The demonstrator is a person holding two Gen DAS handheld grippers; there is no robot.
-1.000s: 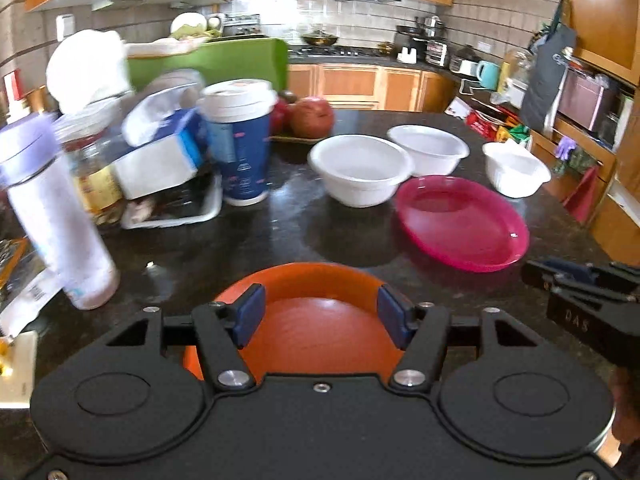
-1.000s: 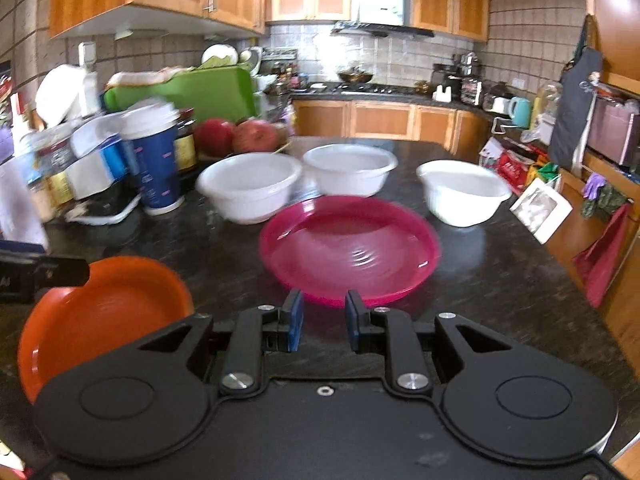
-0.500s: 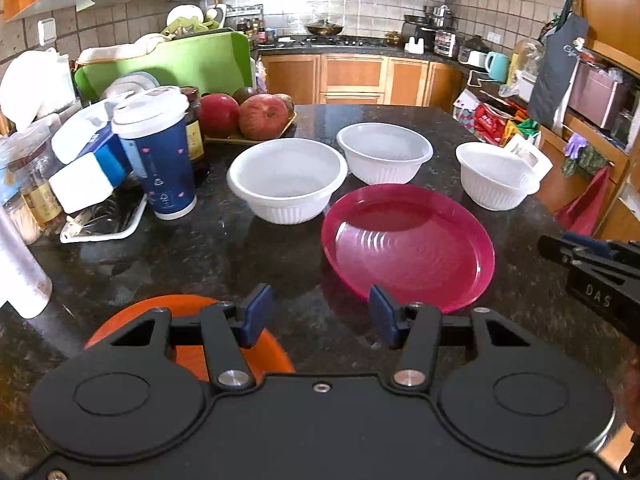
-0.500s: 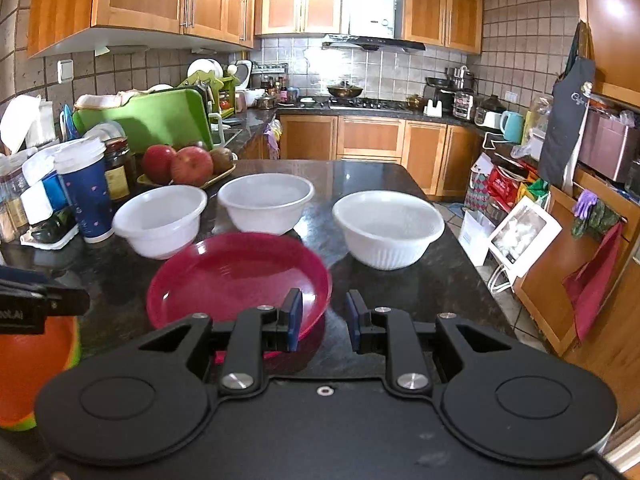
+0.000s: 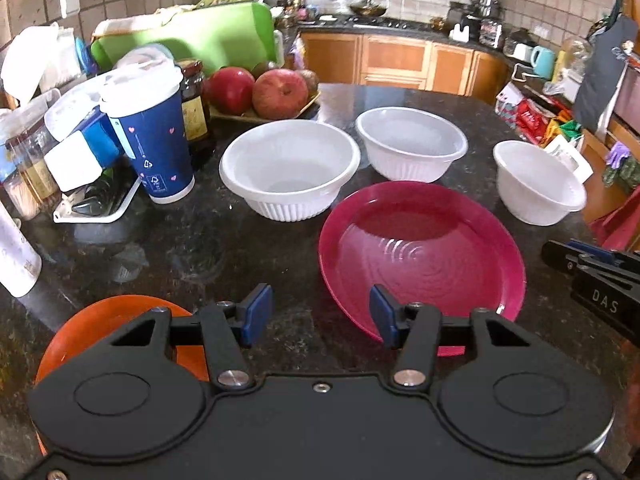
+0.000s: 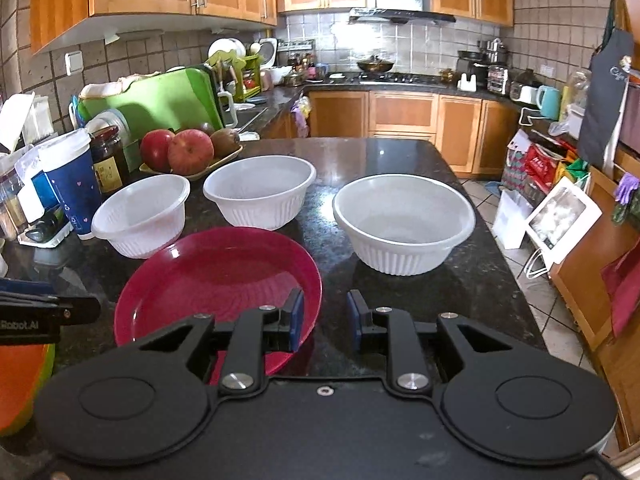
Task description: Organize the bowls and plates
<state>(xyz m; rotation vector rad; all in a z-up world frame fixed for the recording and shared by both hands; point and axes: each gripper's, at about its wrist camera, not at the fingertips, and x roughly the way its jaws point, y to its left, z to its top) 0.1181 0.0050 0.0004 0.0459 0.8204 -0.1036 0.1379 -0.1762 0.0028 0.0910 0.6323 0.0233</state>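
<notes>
A magenta plate [image 5: 424, 252] lies on the dark counter, with three white bowls behind it: left [image 5: 288, 166], middle [image 5: 412, 146] and right [image 5: 538, 180]. An orange plate [image 5: 112, 322] lies at the near left, partly under my left gripper [image 5: 318, 314], which is open and empty above the counter between the two plates. In the right wrist view my right gripper [image 6: 322, 318] is open a little and empty, at the right rim of the magenta plate [image 6: 218, 276], in front of the right bowl [image 6: 404, 222]. The orange plate [image 6: 22, 380] sits on a green one.
A blue paper cup [image 5: 150, 140], jars, a white tray and boxes crowd the left side. A dish of apples [image 5: 260, 94] stands behind the bowls. The counter's right edge [image 6: 508, 264] drops to the floor, with bags and a white box beside it.
My left gripper has swung right, off the orange plate towards the magenta one, and narrowed a little. My right gripper has moved right to the magenta plate's right rim and opened slightly.
</notes>
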